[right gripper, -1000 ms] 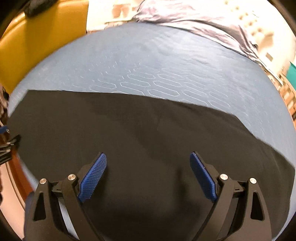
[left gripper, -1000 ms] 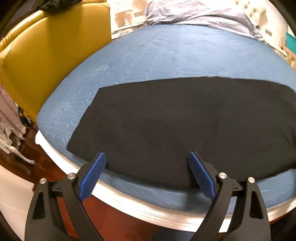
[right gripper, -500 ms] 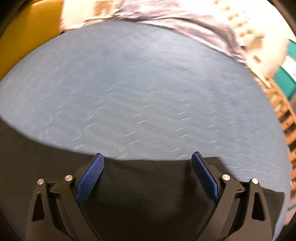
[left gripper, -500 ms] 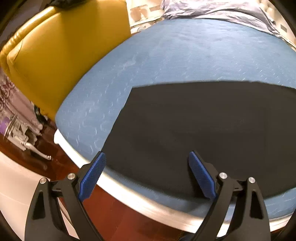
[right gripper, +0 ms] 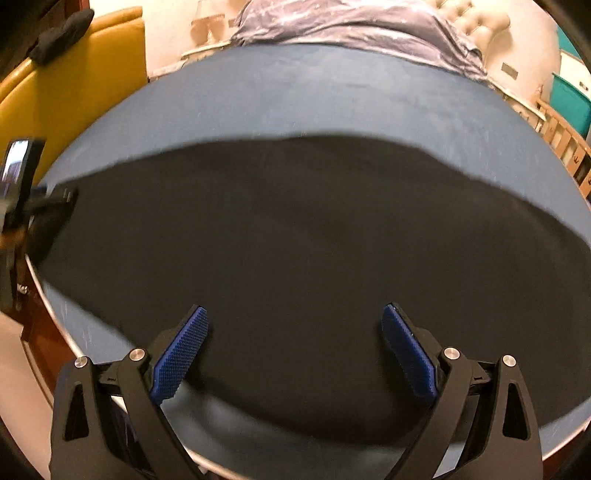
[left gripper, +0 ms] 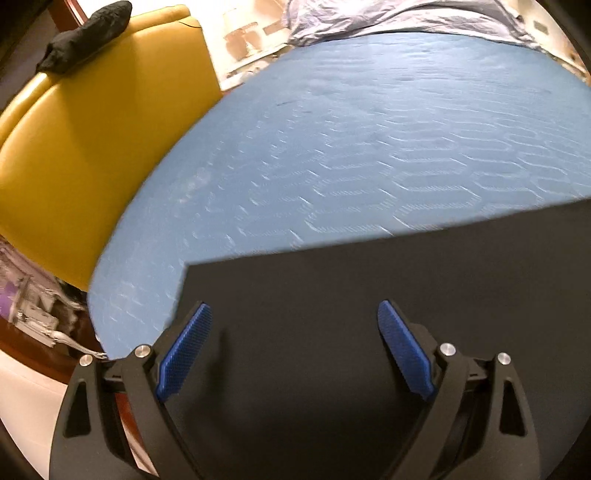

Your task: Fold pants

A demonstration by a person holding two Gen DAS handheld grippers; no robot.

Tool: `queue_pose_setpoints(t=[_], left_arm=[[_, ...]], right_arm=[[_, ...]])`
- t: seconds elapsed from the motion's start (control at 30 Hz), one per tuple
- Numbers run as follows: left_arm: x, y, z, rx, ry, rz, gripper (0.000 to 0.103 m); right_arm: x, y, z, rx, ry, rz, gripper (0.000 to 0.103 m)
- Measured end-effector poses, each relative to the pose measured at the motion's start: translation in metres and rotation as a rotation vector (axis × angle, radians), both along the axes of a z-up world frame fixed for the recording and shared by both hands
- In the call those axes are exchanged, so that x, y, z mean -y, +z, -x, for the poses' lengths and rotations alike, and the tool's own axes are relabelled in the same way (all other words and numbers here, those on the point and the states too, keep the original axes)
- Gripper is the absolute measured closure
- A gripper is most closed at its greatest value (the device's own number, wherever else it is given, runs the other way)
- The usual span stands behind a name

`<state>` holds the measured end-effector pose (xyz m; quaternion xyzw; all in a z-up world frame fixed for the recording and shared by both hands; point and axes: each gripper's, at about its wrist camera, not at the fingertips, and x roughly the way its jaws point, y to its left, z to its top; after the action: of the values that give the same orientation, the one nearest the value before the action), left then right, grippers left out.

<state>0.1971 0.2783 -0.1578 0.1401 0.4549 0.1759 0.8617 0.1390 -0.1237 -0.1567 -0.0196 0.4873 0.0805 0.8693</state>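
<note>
We can read no brand, label or writing anywhere; the small plate on the cream headboard (right gripper: 517, 48) is too blurred to make out. The black pants (right gripper: 295, 240) lie flat on the blue quilted bed (left gripper: 369, 129), near its front edge, long axis running left to right across both views. In the left wrist view a square corner of them sits just ahead of our left tool (left gripper: 293, 347), the far edge running off to the right. Our left tool (right gripper: 40, 203) shows at the pants' left end in the right wrist view. Both tools gape wide with nothing between the blue pads: the left hangs over that left end, the right tool (right gripper: 295, 343) over the middle near the front edge. A yellow armchair (left gripper: 92, 129) stands left of the bed with a dark cloth (left gripper: 85, 33) over its back. A crumpled grey sheet (right gripper: 351, 26) lies at the far end. Nothing rests on the pants.
</note>
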Motion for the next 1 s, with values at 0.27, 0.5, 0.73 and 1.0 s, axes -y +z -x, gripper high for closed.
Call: queue_pose_setpoints(t=[0.27, 0.5, 0.73, 1.0], left_arm=[[0.006, 0.030, 0.007, 0.033, 0.002, -0.006, 0.012], [0.047, 0.037, 0.039, 0.031, -0.082, 0.075, 0.012], [0.078, -0.001, 0.053, -0.043, -0.149, 0.117, 0.010], [-0.017, -0.004, 0.059, 0.010, -0.047, 0.082, 0.005]], right_arm=[[-0.004, -0.001, 0.030, -0.001, 0.045, 0.049, 0.012], [0.017, 0.021, 0.050, 0.007, 0.032, 0.042, 0.012], [0.020, 0.041, 0.027, 0.048, -0.018, 0.030, 0.012], [-0.007, 0.031, -0.014, 0.038, 0.051, 0.054, 0.012]])
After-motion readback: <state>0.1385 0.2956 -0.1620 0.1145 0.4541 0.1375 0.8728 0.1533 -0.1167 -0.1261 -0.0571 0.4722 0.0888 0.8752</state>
